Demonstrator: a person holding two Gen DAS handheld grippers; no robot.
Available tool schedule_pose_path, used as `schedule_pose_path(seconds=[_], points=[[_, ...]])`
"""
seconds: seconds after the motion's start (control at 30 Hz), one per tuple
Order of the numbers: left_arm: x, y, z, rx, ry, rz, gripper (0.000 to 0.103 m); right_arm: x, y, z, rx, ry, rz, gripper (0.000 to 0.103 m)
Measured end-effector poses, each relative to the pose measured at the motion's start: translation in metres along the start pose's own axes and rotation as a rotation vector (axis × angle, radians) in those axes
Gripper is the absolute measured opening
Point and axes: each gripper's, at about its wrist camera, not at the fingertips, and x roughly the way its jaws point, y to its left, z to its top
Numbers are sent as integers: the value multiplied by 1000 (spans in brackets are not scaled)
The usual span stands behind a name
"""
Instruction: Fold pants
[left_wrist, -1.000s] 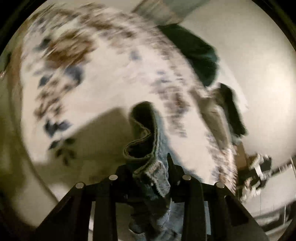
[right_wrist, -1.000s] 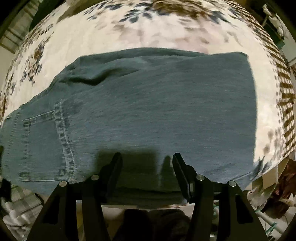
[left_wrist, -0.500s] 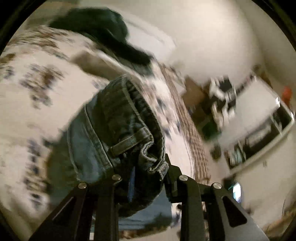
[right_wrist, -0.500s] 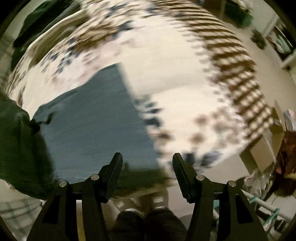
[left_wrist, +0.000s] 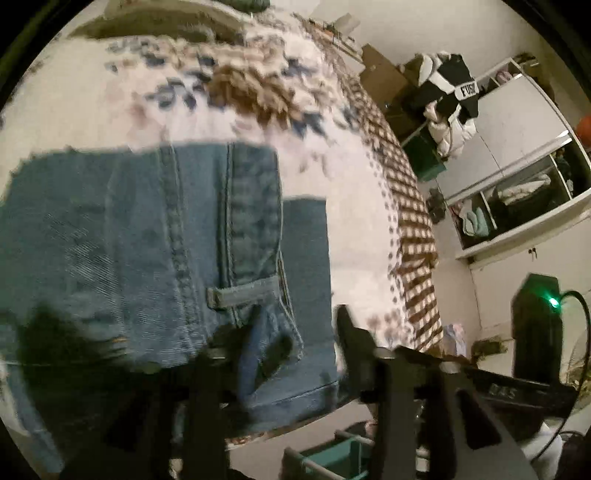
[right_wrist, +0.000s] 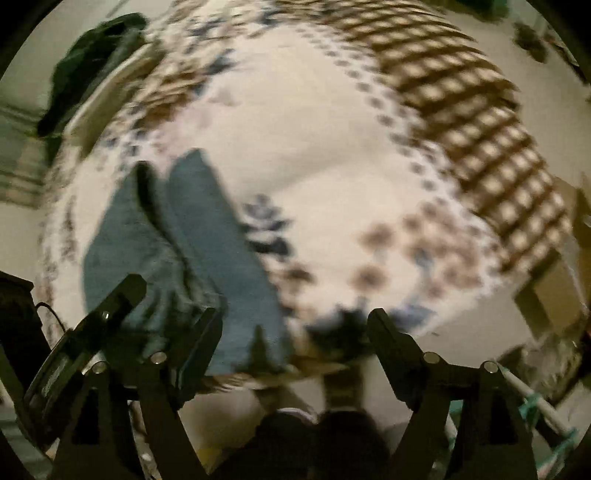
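Left wrist view: blue jeans (left_wrist: 155, 258) are seen folded on the bed's floral bedspread (left_wrist: 354, 229), lying at its near edge, with the waistband and a belt loop (left_wrist: 243, 293) uppermost. The left tool (left_wrist: 284, 350) is seen with its jaws apart around the waistband corner; whether denim is pinched cannot be told through the blur. On a black-and-white garment (left_wrist: 448, 88) hung beyond the bed, white letters reading roughly "FUSI" are made out. In the right wrist view, the right tool (right_wrist: 293, 332) is held wide open with nothing between its jaws, over the bed's near edge, beside the jeans.
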Motion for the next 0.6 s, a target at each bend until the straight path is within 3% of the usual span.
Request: schedule_pose_path(seconds=[0.03, 0.07, 0.17, 0.3, 0.4, 0.43, 0.53, 0.6], points=[[-11, -3, 3, 9, -3, 45, 81, 1, 6, 4, -15, 0, 36, 83], [-23, -5, 6, 6, -21, 62, 86, 3, 13, 9, -28, 8, 79, 83], [-55, 2, 10, -6, -76, 107, 89, 15, 35, 23, -61, 39, 182, 83], [-81, 46, 13, -47, -104, 260, 93, 47, 74, 38, -155, 90, 227, 83], [-69, 97, 9, -115, -34, 346, 93, 82, 91, 42, -180, 145, 227, 80], [-60, 113, 6, -141, -3, 358, 93, 91, 94, 42, -183, 158, 230, 74], [-31, 150, -1, -218, 93, 328, 93, 102, 103, 37, -193, 148, 259, 63], [-24, 159, -3, -237, 94, 313, 94, 105, 106, 35, -206, 136, 258, 63]])
